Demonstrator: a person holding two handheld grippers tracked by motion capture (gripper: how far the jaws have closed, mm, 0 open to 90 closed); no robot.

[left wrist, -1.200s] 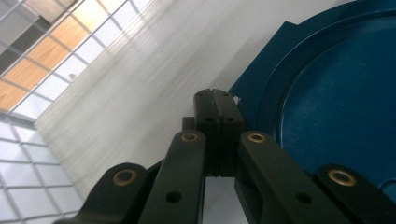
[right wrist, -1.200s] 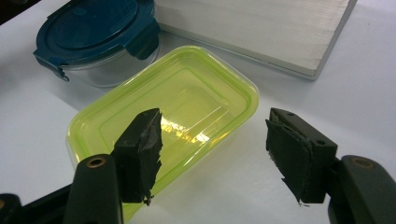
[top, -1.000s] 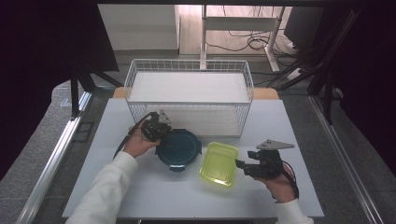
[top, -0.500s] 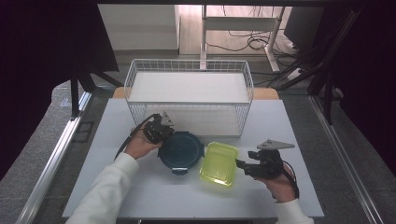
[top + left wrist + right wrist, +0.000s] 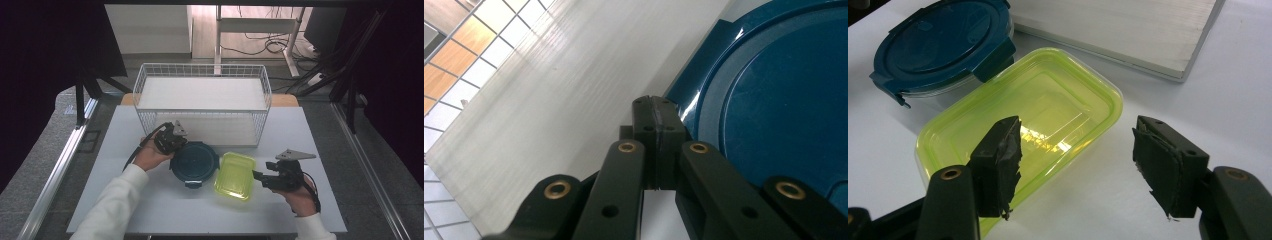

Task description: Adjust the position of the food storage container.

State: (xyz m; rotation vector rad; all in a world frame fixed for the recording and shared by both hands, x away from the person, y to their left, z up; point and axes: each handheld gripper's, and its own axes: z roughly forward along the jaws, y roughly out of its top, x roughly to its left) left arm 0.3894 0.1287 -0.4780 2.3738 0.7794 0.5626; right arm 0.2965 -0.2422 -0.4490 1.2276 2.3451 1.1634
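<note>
The rigid, probably light and slippery yellow-green container [image 5: 1023, 135] lies on the counter [image 5: 150, 200] touching the blue-lidded container [image 5: 194, 160]; right gripper [image 5: 1075, 165] spread, left gripper [image 5: 655, 120] pressed together; grasp its rim.

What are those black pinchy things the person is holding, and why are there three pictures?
A person sits at a white table and holds a claw tool in each hand. One camera looks down from above. Two more ride on the claws and look along their black jaws.

On the table stand a wire basket, a round box with a blue lid and a yellow-green tub, right beside each other.

The left claw is shut with nothing in it, and its tip sits at the edge of the blue lid, seen close up in its own picture. The right claw is open and points at the tub, not holding it yet.
</note>
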